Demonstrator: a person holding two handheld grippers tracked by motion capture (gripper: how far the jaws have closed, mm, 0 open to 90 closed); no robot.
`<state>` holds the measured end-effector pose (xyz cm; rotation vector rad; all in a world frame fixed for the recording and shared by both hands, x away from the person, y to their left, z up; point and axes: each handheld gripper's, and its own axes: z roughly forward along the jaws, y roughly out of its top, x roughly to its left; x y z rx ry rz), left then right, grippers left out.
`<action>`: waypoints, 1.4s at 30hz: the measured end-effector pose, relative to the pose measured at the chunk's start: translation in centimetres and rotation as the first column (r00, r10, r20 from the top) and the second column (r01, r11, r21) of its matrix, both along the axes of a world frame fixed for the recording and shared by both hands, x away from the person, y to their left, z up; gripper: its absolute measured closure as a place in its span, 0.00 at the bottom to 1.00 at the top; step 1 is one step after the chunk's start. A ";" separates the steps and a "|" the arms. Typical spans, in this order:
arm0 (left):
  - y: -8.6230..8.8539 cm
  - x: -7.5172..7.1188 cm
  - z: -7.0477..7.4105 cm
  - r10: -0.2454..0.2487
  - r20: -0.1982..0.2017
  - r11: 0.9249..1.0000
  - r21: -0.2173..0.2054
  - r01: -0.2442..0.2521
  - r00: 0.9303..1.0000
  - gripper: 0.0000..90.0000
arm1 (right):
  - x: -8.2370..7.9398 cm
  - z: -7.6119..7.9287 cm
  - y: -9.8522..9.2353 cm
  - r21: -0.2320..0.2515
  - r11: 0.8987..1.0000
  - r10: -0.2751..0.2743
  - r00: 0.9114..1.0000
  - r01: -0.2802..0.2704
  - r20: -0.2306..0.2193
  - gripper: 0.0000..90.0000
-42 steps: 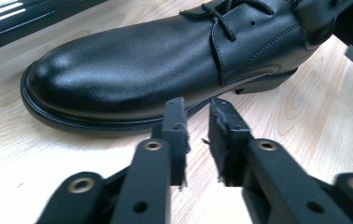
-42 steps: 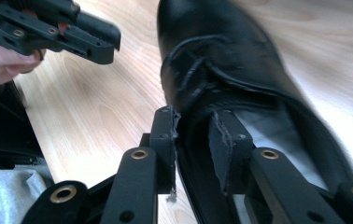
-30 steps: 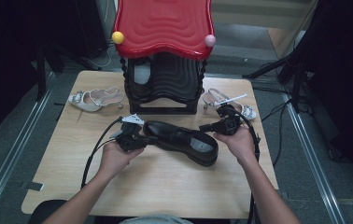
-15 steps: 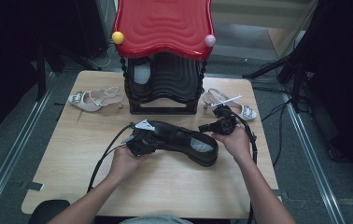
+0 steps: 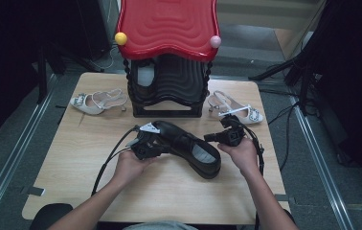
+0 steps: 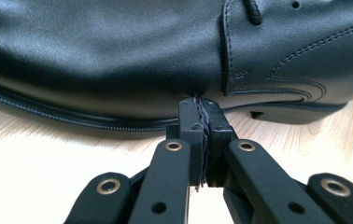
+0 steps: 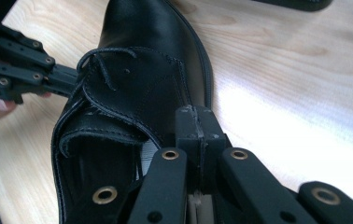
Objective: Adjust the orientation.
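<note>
A black leather lace-up shoe (image 5: 188, 148) lies on its sole in the middle of the wooden table (image 5: 73, 163), toe toward the rack. My left gripper (image 5: 162, 143) is shut, and its tips (image 6: 201, 105) rest against the shoe (image 6: 118, 56) low on its side, just above the sole's edge. My right gripper (image 5: 209, 139) is also shut, with its tips (image 7: 196, 114) over the shoe (image 7: 137, 79) at the edge beside the foot opening. In the right gripper view the left gripper (image 7: 67, 77) meets the shoe's far side by the laces. Nothing is between either pair of jaws.
A black shoe rack with a red wavy top (image 5: 167, 28) stands at the back centre, with something white (image 5: 145, 76) inside. A white heeled sandal (image 5: 97, 101) lies left of it and another (image 5: 234, 109) right of it. Cables trail from both grippers toward the near edge.
My left hand has moved right and slightly down, bringing its shut jaws up against the shoe's side. The right gripper and the shoe have stayed about where they were.
</note>
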<state>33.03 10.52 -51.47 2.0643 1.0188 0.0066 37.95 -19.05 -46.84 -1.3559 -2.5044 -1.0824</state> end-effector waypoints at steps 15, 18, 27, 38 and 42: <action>0.5 1.2 0.0 0.001 -0.018 1.000 -0.017 -0.001 1.000 0.99 | -3.3 0.0 1.1 0.005 1.000 -0.019 1.000 0.019 0.018 1.00; 0.5 1.4 0.0 -0.005 -0.024 1.000 -0.022 0.005 1.000 0.98 | -3.8 -0.2 1.0 0.030 0.999 -0.046 0.999 0.046 0.005 1.00; 0.0 2.0 -0.1 0.000 -0.034 0.999 -0.033 -0.001 0.999 0.97 | -4.8 -0.5 0.9 0.052 0.995 -0.083 0.996 0.083 -0.014 1.00; -0.6 2.7 -0.2 0.008 -0.047 0.999 -0.049 -0.010 0.999 0.96 | -5.7 -0.5 1.0 0.055 0.992 -0.109 0.994 0.110 -0.017 1.00; -0.7 3.0 -0.3 0.014 -0.054 0.998 -0.057 -0.018 0.998 0.96 | -5.9 -0.6 1.1 0.064 0.992 -0.111 0.994 0.113 -0.021 1.00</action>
